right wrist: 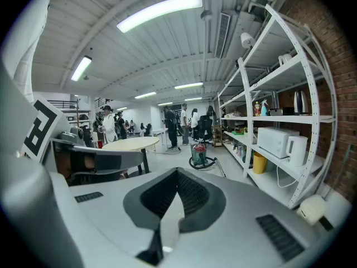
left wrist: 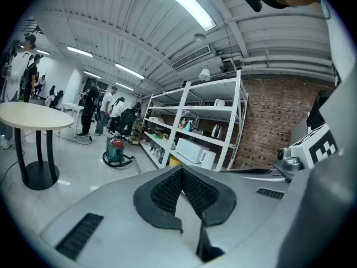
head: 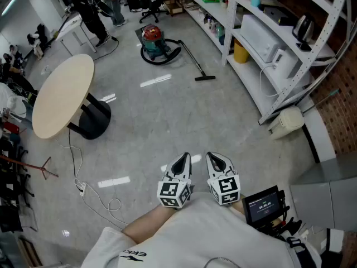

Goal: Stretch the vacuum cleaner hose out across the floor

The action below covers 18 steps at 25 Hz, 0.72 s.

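Vacuum cleaner hose (head: pixel 166 57) lies looped on the floor (head: pixel 167 127) around the base of the red-topped canister vacuum (head: pixel 153 40), far end of the room from the tools, well apart from both. The rigid wand (head: pixel 193 60) runs from the loop toward the shelving rack (head: pixel 266 66) and ends in a flat floor nozzle (head: pixel 204 78), just off the rack's nearest upright. Both gripper views show the same canister small and ahead of the jaws. Left tool (head: pixel 182 161) and right tool (head: pixel 217 161) sit side by side, low in the head view, close to the person's body, both clenched on nothing, jaws meeting at the tips. A wide stretch of bare grey floor runs between the tools and the vacuum. The left edge of that lane is the round table (head: pixel 60 96) on its black pedestal base (head: pixel 92 119), with a white cable (head: pixel 89 194) snaking from under it across the floor toward the near left. The right edge is the rack's feet and a white appliance (head: pixel 289 121) sitting on the floor by the rack's near corner, brick wall (head: pixel 343 102) behind. People (head: pixel 92 4) and office chairs stand beyond the canister at the far end.
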{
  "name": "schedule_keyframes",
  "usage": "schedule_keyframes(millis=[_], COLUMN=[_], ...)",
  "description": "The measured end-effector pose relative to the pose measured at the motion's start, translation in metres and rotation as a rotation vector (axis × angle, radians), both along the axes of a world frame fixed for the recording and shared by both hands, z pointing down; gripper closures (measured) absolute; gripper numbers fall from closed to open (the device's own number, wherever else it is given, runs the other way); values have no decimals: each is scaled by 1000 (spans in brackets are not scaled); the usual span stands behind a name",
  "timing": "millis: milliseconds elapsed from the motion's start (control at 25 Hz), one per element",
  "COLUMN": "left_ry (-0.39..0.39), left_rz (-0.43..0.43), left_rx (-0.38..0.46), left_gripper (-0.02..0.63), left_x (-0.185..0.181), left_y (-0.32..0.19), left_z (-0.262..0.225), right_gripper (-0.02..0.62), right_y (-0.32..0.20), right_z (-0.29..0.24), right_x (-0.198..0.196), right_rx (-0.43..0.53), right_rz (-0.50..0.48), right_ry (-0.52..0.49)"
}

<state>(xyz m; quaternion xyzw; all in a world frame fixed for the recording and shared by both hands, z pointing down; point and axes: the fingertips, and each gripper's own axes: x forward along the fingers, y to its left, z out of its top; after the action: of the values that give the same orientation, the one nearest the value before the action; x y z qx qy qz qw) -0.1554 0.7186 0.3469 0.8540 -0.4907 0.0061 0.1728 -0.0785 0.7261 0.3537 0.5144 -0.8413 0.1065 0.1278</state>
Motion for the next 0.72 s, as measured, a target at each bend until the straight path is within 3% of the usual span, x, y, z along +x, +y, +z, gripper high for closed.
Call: schedule_keyframes(millis=[720], left_ry=[7], left_rz=[6], left_rx=[4], left_gripper=[604], left_x=[-20], left_y=[-6], left_z=[-3], right_gripper=[595], right_y=[-7], right_z=[-7], right_x=[-19], right_rx=[18], right_rz=[17], right_ry=[-11])
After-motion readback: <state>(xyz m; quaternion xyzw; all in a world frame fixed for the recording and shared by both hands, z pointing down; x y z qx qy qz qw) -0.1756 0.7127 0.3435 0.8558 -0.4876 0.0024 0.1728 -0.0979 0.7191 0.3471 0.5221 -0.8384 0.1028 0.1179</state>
